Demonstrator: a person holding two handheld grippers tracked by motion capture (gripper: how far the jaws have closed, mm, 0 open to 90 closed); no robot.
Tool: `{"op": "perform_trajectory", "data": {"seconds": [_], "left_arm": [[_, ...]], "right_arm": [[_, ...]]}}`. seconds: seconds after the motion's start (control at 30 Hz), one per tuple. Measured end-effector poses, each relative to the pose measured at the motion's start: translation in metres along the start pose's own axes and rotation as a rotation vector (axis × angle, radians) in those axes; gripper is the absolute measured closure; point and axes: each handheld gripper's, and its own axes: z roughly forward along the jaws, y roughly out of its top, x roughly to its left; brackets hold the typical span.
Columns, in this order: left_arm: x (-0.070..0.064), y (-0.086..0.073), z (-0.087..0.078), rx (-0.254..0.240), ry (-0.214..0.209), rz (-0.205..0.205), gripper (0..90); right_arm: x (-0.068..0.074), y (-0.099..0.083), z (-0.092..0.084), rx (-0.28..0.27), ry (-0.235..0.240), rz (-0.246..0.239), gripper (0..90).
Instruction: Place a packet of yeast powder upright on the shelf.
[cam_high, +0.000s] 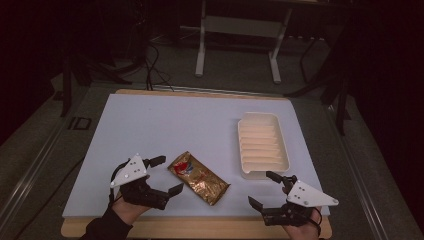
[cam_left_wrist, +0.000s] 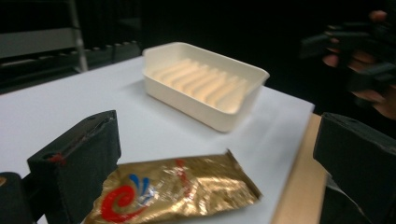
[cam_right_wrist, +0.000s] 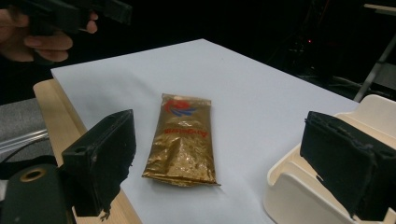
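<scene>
- A dim lab or test room, not a home.
- A white board (cam_high: 150, 125) lies on a wooden table (cam_high: 200, 227), set up as a work surface.
- Cables (cam_high: 155, 65) trail over the grey floor (cam_high: 240, 70).
- A white metal stand (cam_high: 240, 30) is behind, amid dark surroundings.

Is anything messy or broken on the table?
Nothing looks broken or spilled. The gold packet lies flat but slanted on the white mat, and its wrapper is a bit crinkled. The cream ribbed tray sits upright and empty. Both tongs, left and right, are open and hold nothing.
</scene>
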Motion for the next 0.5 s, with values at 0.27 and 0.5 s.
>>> {"op": "perform_trajectory", "data": {"seconds": [0.27, 0.5], "left_arm": [[0.012, 0.002, 0.013, 0.03, 0.031, -0.007, 1.8], [0.025, -0.004, 0.024, 0.066, 0.063, -0.048, 3.9]], "right_arm": [[0.0, -0.001, 0.002, 0.009, 0.0, 0.005, 10.4], [-0.001, -0.001, 0.001, 0.004, 0.003, 0.003, 10.6]]}}
